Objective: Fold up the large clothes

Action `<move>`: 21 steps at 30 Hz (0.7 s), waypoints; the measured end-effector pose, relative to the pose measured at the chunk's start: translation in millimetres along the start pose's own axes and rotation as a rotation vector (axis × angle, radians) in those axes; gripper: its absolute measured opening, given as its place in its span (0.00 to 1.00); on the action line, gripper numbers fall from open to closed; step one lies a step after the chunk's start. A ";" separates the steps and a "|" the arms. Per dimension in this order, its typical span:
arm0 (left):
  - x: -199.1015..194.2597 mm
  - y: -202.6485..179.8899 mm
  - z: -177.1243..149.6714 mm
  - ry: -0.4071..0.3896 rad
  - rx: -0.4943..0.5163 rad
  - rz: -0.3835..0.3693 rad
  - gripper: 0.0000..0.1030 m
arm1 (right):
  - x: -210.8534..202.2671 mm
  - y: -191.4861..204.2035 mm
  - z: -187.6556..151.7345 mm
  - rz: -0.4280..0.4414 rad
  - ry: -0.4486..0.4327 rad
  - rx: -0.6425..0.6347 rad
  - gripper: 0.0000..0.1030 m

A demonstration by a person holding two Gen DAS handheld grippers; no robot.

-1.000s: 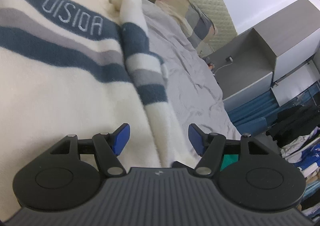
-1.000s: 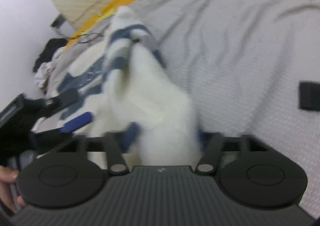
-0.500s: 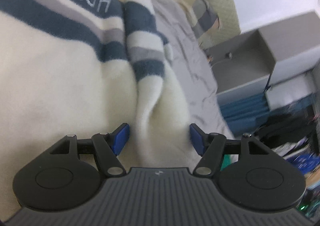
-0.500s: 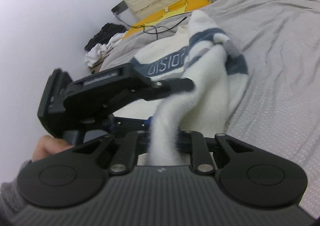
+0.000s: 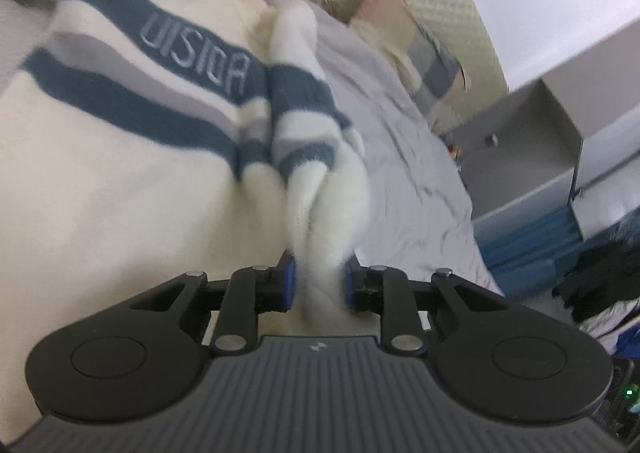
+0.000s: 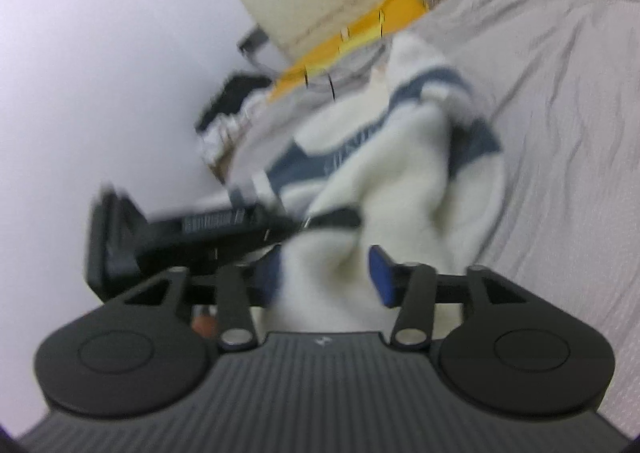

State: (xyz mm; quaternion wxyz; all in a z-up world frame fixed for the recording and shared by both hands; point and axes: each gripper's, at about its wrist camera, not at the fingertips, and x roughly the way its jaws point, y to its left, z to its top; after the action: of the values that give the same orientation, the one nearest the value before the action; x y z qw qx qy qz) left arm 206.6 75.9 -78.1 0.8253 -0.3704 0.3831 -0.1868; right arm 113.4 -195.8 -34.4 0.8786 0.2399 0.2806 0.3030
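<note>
One cream sweater with navy-grey stripes, sleeve bunched, left gripper clamping it, right gripper just released

A checked pillow lies on the grey bedsheet beside a grey cabinet.

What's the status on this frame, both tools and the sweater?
Left tool just closed on sweater sleeve. Right tool just opened, cloth loose between jaws. Sweater on bed, unfolded.
</note>
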 end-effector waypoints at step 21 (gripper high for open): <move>-44.4 67.2 38.8 -0.195 -0.155 -0.052 0.25 | 112.4 -38.5 40.8 -0.487 0.102 -0.243 0.12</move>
State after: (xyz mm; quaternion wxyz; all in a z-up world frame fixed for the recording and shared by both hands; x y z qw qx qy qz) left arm 209.9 164.4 -90.0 0.8226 -0.4591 0.3044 -0.1410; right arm 228.8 -158.1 -66.6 0.9327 0.0425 0.3353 0.1257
